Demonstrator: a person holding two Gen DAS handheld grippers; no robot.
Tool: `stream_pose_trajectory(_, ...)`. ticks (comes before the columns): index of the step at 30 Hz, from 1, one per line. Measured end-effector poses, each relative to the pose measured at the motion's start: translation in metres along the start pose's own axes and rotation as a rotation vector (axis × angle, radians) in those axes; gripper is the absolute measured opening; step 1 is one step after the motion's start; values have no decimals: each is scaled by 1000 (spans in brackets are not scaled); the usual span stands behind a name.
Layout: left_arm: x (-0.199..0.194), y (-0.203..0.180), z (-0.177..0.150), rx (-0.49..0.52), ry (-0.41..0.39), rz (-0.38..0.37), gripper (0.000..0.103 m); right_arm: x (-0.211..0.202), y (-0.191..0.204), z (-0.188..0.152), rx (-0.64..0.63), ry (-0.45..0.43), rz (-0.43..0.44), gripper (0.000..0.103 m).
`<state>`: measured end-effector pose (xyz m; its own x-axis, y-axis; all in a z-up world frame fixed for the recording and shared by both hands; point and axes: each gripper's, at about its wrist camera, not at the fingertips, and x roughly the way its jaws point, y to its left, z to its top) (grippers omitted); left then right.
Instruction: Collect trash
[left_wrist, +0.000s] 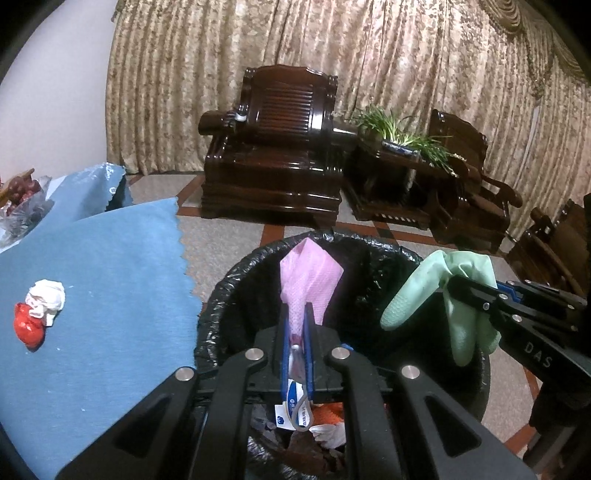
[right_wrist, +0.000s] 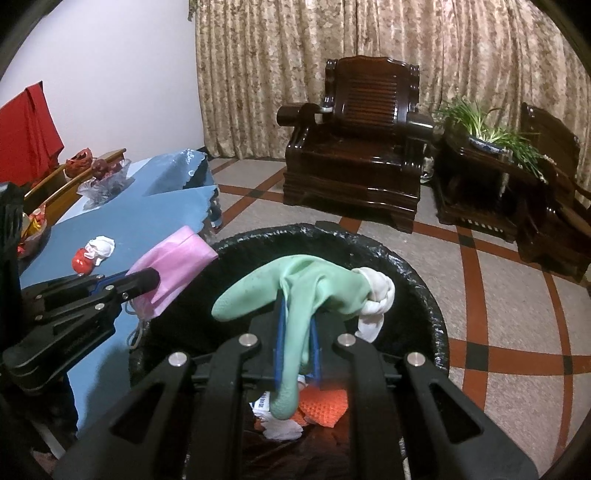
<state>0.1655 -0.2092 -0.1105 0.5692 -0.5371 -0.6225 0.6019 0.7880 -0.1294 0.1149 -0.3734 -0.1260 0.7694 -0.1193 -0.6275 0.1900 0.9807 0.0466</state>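
While both grippers hang over the bin, this is how things stand:

Left gripper (left_wrist: 297, 317): jaws pressed together on a pink face mask (left_wrist: 308, 277), which sticks up past the fingertips; its ear loop trails down between the fingers.

Right gripper (right_wrist: 297, 314): jaws pinching a green rubber glove (right_wrist: 295, 284); one finger of the glove droops down between the pads, another juts out to the left, and the white lining (right_wrist: 376, 299) bunches out at the cuff on the right.

Trash bin (right_wrist: 424, 291): round, lined with a black bag, standing on the floor just beside the table's near edge; both held things are above its opening.

Inside the bin: an orange scrap (right_wrist: 325, 406), white crumpled paper (right_wrist: 282, 428) and a small blue-and-white packet (left_wrist: 288, 410).

Table (left_wrist: 110, 277): covered with a blue cloth whose right edge is zigzag-cut.

Left on the table: a red wrapper (left_wrist: 29, 325) touching a crumpled white tissue (left_wrist: 48, 299), near the cloth's left side, well apart from the bin.

Far end of the table: a clear bag of dark fruit (right_wrist: 105, 177).

Background: a dark wooden armchair (right_wrist: 354, 147) before patterned curtains (right_wrist: 406, 48), a potted green plant (right_wrist: 491, 133) on a side table beside it.
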Motion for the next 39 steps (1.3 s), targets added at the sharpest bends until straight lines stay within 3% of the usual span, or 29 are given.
stream_pose_trajectory(23,34,-9,-4,9,51,-24,7,22,-10,-8,20,42,-16,11)
stream_pose_trajectory(26,34,-8,-5,-3,54,-27,15,26,-10,-9,21,52,-29,17)
stream_pose_trajectory(27,35,-6,-5,-13,57,-31,27,27,-10,-10,21,56,-38,24)
stream_pose_trajectory(32,32,1,-7,-31,45,-32,51,31,-15,-17,39,74,-50,62)
stream_pose_trajectory(34,29,6,-8,-45,32,-25,59,31,-14,-20,39,77,-58,89)
stream_pose_trajectory(39,20,18,-6,-72,18,0,68,34,-9,-24,24,119,-24,93)
